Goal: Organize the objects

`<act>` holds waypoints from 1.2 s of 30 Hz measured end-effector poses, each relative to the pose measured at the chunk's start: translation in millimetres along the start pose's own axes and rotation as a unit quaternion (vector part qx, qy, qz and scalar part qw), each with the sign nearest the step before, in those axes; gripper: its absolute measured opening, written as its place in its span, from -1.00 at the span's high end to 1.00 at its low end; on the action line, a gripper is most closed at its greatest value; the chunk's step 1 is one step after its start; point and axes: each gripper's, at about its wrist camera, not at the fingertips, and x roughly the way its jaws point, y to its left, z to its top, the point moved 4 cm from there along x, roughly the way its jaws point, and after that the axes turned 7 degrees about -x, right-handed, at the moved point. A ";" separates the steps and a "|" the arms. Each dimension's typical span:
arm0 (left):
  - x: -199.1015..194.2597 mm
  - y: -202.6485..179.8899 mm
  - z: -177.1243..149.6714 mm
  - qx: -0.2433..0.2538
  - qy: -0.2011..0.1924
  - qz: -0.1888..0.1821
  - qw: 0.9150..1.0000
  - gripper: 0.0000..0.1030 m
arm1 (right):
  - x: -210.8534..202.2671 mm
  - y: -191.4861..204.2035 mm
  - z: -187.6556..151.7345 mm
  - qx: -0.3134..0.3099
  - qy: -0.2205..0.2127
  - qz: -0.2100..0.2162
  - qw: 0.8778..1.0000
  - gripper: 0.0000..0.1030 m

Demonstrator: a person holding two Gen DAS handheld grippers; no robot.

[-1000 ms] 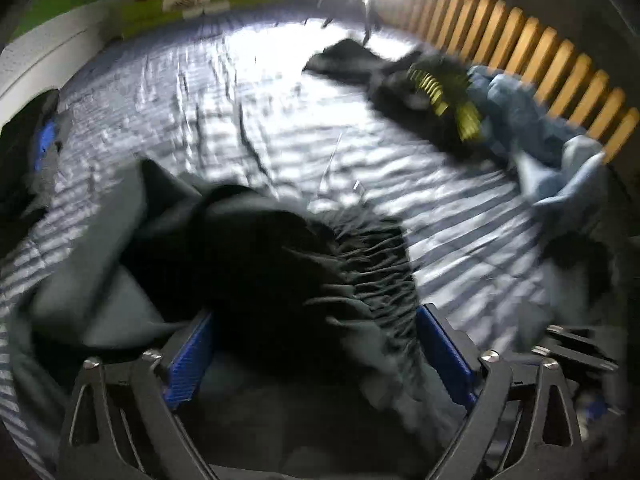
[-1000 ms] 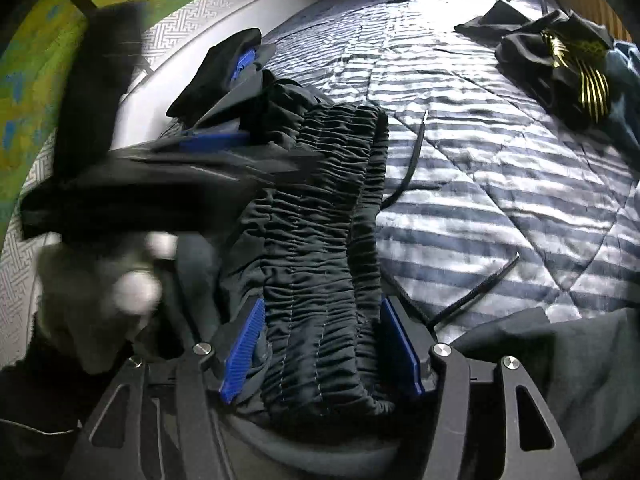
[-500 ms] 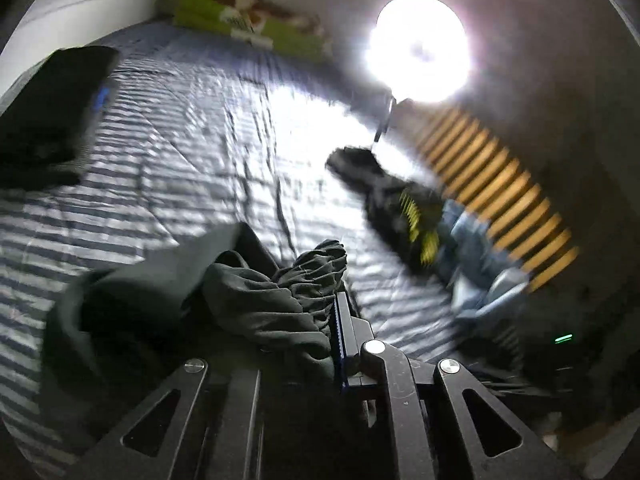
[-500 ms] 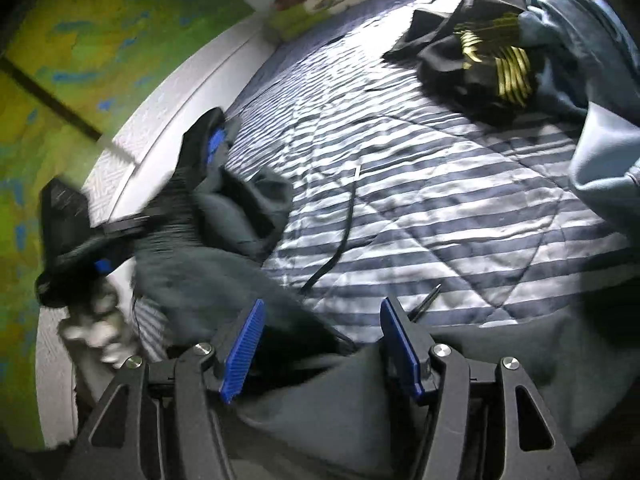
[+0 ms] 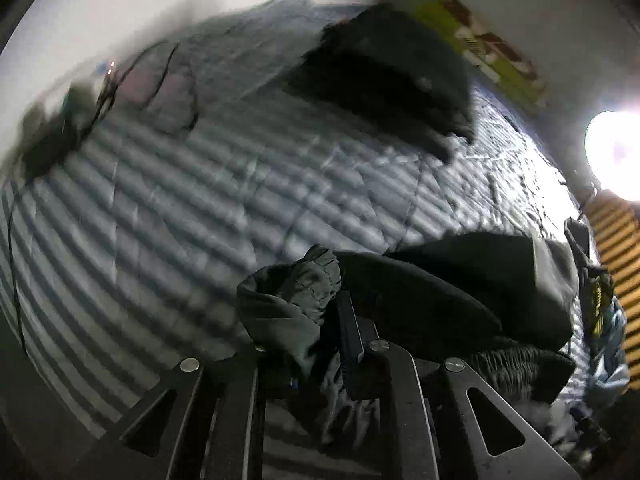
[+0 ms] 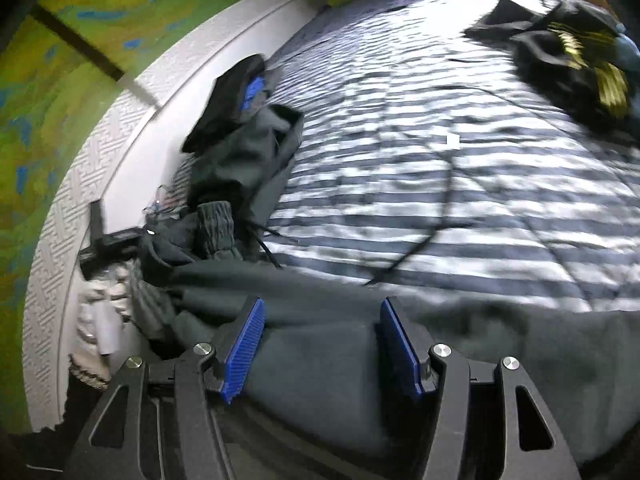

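Note:
A dark grey garment (image 5: 460, 292) with a gathered elastic waistband lies bunched on the striped bedspread (image 5: 192, 216). My left gripper (image 5: 316, 320) is shut on a fold of this garment and holds it lifted. In the right wrist view the same grey garment (image 6: 320, 360) spreads under my right gripper (image 6: 322, 344), which is open with the cloth lying between its blue pads (image 6: 244, 344). The left gripper (image 6: 108, 240) shows at the left there, with cloth bunched around it.
A folded black garment (image 5: 384, 68) lies near the headboard side. A black item with yellow stripes (image 6: 572, 56) and light blue clothes (image 5: 608, 344) lie at the far right. A bright lamp (image 5: 612, 156) and a slatted wooden rail (image 5: 620, 256) stand at the bed's edge. A thin dark cord (image 6: 432, 236) crosses the bedspread.
My left gripper closed on the grey garment and swung left, lifting the fold. My right gripper let the waistband slip out and stays open over the cloth.

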 end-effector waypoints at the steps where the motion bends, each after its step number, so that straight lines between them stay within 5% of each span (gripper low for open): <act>1: -9.6 -2.4 2.3 0.003 -0.007 -0.013 1.000 0.66 | 4.4 8.4 0.9 -0.012 0.003 0.001 1.000 -0.10; 3: -33.3 -17.5 7.6 0.031 -0.034 -0.023 0.999 0.47 | 14.0 24.4 -1.4 -0.035 0.014 0.002 0.999 -0.10; 5: -50.8 -33.9 7.4 0.042 -0.048 -0.048 0.997 -0.29 | 25.9 34.7 -3.9 -0.052 0.026 -0.003 0.998 -0.09; 7: -71.2 -54.3 2.0 0.068 -0.066 -0.077 0.993 -0.62 | 39.9 45.7 -9.8 -0.070 0.053 0.007 0.996 -0.09; 11: -87.5 -75.8 -14.4 0.122 -0.082 -0.070 0.987 -0.67 | 38.3 65.0 -8.4 -0.078 0.060 0.067 0.993 -0.09; 15: -91.2 -70.7 -27.2 0.099 -0.066 -0.117 0.986 -0.67 | 22.0 59.6 31.1 -0.044 0.005 0.072 0.996 -0.09; 18: -65.6 -97.6 -50.1 0.137 -0.021 -0.119 0.983 -0.67 | 37.7 56.5 78.3 -0.036 -0.017 0.027 0.999 -0.10; 22: -19.5 -130.2 -81.8 0.193 0.029 -0.095 0.976 -0.67 | 102.5 57.2 125.4 -0.025 0.032 -0.006 0.999 -0.16; 25: 8.0 -130.4 -91.3 0.183 0.049 -0.078 0.979 -0.37 | 148.5 57.7 135.9 -0.001 0.073 -0.018 0.997 -0.15; 28: -3.9 -126.0 -88.6 0.162 0.044 -0.107 0.980 0.34 | 163.1 61.0 139.6 0.010 0.070 -0.019 0.997 0.94; 33: -69.4 -117.9 -77.9 0.143 -0.015 -0.155 0.977 0.47 | 80.9 69.6 149.4 -0.006 -0.045 -0.030 0.999 0.97; 36: -115.1 -110.6 -66.6 0.128 -0.055 -0.206 0.969 0.48 | 16.6 73.7 154.4 -0.022 -0.105 -0.059 0.993 0.97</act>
